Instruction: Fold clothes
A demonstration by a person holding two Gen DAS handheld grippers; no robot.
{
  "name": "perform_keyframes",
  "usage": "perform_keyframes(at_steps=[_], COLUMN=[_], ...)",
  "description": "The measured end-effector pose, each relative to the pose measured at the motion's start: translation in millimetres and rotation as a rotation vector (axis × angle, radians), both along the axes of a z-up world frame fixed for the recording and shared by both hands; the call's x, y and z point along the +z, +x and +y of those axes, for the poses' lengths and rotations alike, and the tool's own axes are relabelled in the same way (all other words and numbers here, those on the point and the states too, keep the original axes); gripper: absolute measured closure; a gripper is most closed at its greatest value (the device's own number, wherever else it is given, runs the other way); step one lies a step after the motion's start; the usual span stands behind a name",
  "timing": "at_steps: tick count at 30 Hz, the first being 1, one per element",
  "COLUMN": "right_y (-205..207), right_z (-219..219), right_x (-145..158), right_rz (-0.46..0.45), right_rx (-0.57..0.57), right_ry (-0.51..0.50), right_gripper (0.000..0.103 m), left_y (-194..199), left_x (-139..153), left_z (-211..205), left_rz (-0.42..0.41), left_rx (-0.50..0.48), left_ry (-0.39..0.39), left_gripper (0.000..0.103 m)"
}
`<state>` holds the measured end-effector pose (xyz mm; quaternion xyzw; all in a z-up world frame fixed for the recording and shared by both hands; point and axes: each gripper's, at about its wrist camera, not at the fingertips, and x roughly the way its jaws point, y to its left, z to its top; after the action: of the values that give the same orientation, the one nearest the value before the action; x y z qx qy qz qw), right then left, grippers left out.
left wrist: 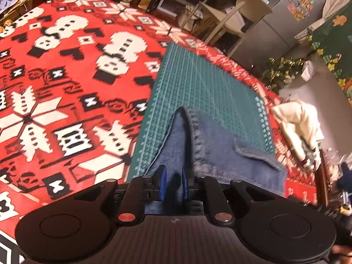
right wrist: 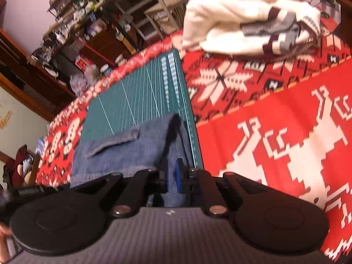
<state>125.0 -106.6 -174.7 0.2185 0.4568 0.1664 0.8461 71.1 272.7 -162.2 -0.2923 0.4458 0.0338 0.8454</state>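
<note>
Each tool, left tool (left wrist: 172,183) and right tool (right wrist: 172,176), pinches a raised edge of the blue garment (left wrist: 220,154), likely to carry a fold across the green mat (left wrist: 198,81) by the bench edge; a cream sweater (right wrist: 231,15) waits beyond.

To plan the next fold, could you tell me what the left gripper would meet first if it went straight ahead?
Probably the blue towel that the left gripper already grips, its raised fold directly ahead; beyond lies the green cutting mat.

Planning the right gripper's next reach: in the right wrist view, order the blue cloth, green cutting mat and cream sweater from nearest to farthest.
1. blue cloth: between the right gripper's fingers.
2. green cutting mat: under the cloth, stretching ahead.
3. cream sweater: beyond the mat, ahead-right.
</note>
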Motion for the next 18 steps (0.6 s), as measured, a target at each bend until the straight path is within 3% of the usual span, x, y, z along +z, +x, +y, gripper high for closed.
perform_keyframes(at_steps=[2, 4, 6, 8, 11, 14, 18], right_y=[1, 3, 4, 5, 7, 8, 9], right_z=[-4, -8, -10, -11, -6, 8, 20], right_x=[0, -1, -3, -6, -13, -14, -19], right_rz=[0.006, 0.020, 0.034, 0.055, 0.094, 0.102, 0.111], right_rx=[-0.012, -0.035, -0.052, -0.058, -0.028, 0.029, 0.068], right_ry=[0.062, 0.106, 0.135, 0.182, 0.243, 0.188, 0.146], right_gripper=[0.094, 0.081, 0.078, 0.078, 0.068, 0.066, 0.064], left_y=[-3, -6, -10, -13, -16, -14, -6], left_x=[0, 2, 4, 6, 7, 2, -6], left_z=[2, 5, 8, 10, 14, 15, 10], left_rz=[-0.012, -0.030, -0.045, -0.056, -0.067, -0.061, -0.037], left_rx=[-0.001, 0.002, 0.008, 0.017, 0.023, 0.006, -0.015], left_ry=[-0.021, -0.059, -0.091, -0.103, -0.139, -0.197, -0.213], left_gripper=[0.089, 0.083, 0.076, 0.076, 0.075, 0.073, 0.074])
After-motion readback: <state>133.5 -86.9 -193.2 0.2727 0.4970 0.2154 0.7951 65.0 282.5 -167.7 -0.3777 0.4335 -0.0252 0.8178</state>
